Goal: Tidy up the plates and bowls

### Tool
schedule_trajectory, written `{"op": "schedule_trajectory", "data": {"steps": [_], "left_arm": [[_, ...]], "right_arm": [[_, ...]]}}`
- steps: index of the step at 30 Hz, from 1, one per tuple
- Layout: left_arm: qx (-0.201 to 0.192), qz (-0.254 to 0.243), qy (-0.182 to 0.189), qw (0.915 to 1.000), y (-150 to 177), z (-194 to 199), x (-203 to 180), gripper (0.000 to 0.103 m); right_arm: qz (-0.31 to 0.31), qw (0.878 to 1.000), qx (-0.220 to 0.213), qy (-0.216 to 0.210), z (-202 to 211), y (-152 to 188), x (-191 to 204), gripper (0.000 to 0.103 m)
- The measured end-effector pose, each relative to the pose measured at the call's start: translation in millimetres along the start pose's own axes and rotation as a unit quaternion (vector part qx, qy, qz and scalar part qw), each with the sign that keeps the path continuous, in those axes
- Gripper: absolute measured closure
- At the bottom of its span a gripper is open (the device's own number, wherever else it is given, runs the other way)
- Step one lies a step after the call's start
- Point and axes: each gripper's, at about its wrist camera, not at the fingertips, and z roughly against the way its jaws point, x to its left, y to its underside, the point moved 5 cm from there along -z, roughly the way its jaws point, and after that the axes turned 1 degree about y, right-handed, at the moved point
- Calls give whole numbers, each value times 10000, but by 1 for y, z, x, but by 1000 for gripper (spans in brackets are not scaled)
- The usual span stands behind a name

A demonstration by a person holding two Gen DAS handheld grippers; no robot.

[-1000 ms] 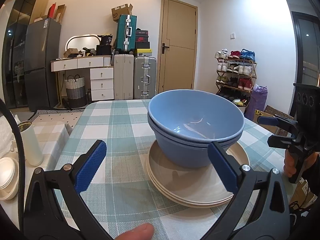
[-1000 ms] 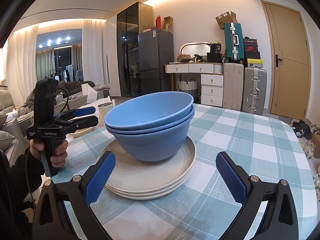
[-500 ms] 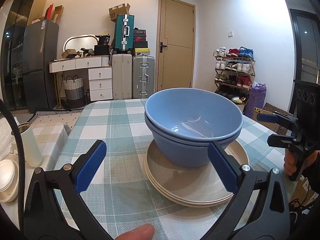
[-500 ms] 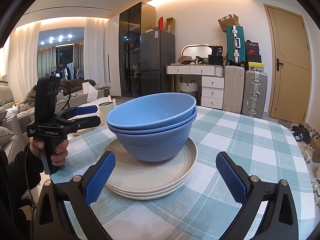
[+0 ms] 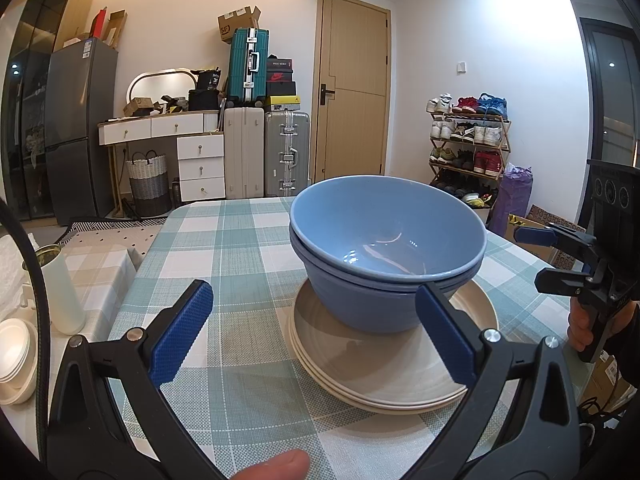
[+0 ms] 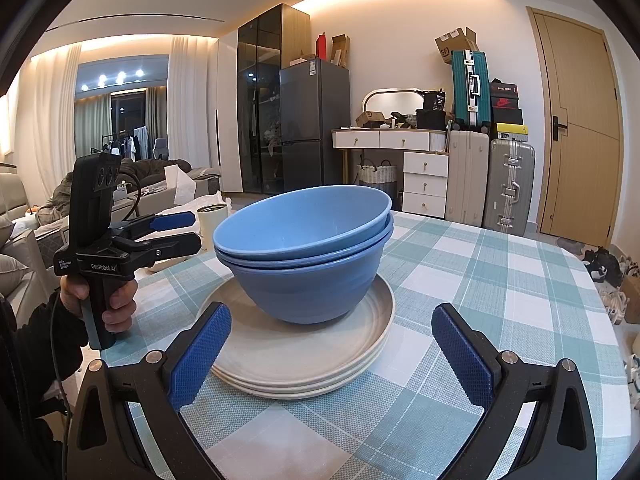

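Nested blue bowls (image 5: 384, 256) sit on a stack of beige plates (image 5: 360, 368) on the checked tablecloth (image 5: 224, 248). The bowls (image 6: 308, 256) and plates (image 6: 288, 360) also show in the right wrist view. My left gripper (image 5: 312, 336) is open and empty, held just short of the stack on its near left side. My right gripper (image 6: 332, 356) is open and empty, held just short of the plates' near rim. Each gripper shows in the other's view, the left one (image 6: 176, 232) and the right one (image 5: 536, 260), both clear of the stack.
A white cylinder container (image 5: 60, 288) and stacked white bowls (image 5: 14, 356) stand on a side table to the left. The table's edge (image 6: 600, 304) curves on the right. Suitcases (image 5: 264, 148), drawers and a shoe rack (image 5: 468, 148) stand far behind.
Both grippers have drifted slightly, so the stack sits a little differently in each view. The bowls and plates have not moved. Both jaws stay open.
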Motion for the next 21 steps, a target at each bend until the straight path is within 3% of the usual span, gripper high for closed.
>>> {"op": "schedule_trajectory", "data": {"steps": [21], "left_arm": [[7,-5,-5,10000,0,0,0,2]], "right_arm": [[8,10000,5,2,-2,2,1,1]]}}
